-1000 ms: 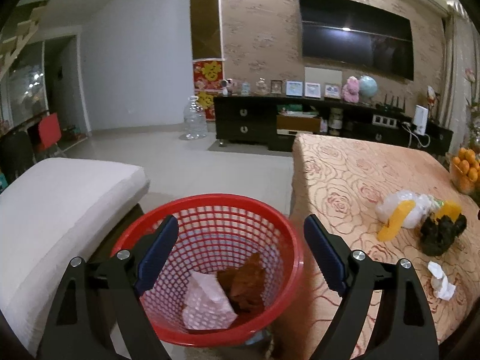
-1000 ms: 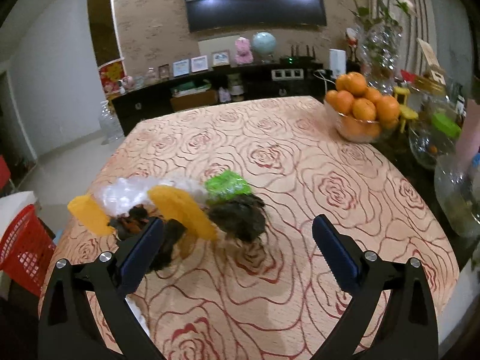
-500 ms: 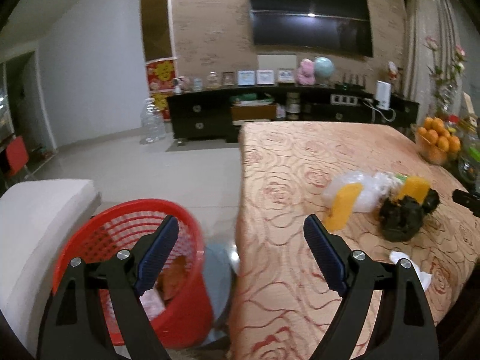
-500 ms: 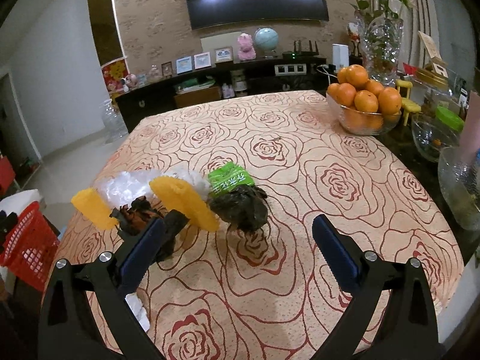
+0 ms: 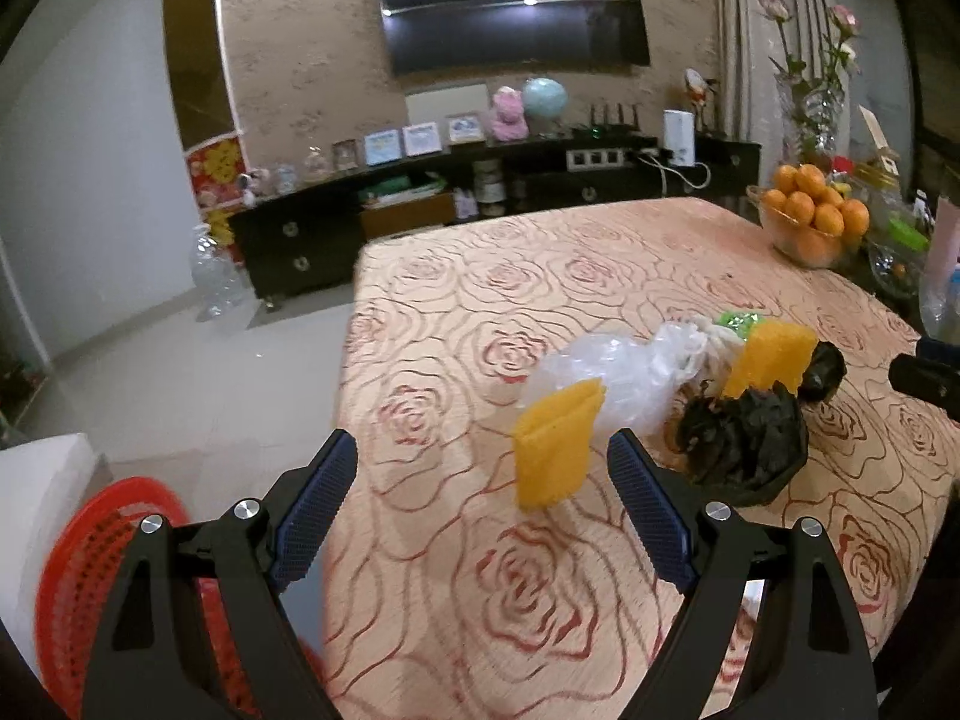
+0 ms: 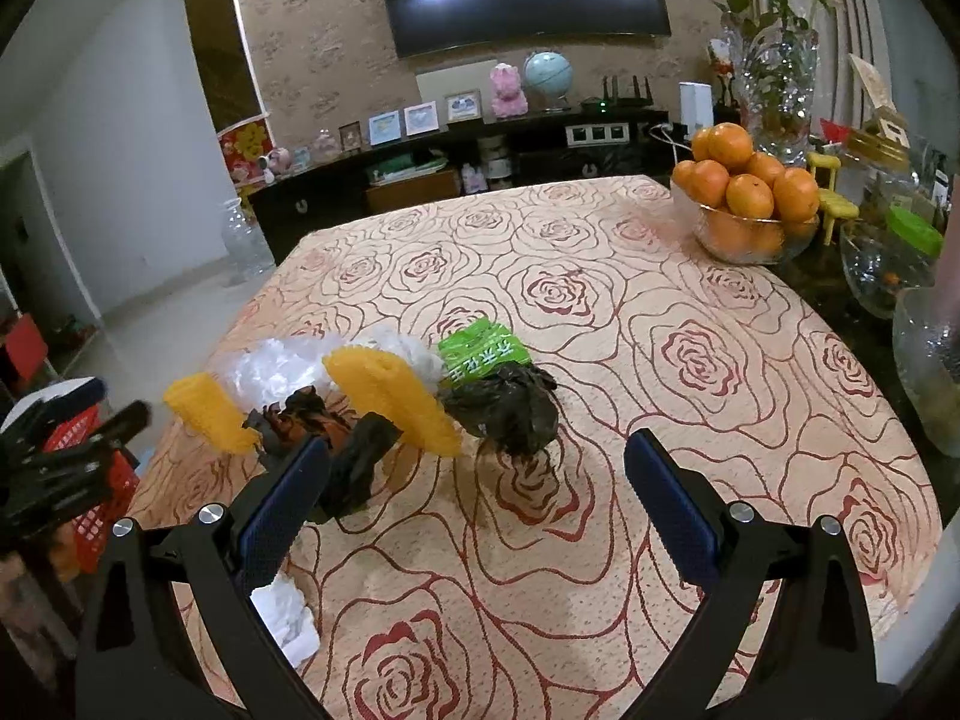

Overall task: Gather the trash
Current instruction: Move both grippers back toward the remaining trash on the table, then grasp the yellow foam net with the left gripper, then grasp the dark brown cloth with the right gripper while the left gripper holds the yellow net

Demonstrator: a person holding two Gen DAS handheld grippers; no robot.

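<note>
White characters are showing on the green wrapper (image 6: 482, 351) lying on the surface (image 6: 690, 420), but they are too blurred to read.

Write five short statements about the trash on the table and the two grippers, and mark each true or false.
1. The left gripper is open with nothing between its jaws. True.
2. The right gripper is shut on a black bag. False: it is open and holds nothing.
3. The bowl of oranges lies tipped over in the middle of the table. False: it stands upright at the table's far right edge.
4. A green wrapper lies against the trash pile, beside the clear plastic bag. True.
5. The red basket stands on the tablecloth. False: it sits lower, off the table's left edge.
</note>
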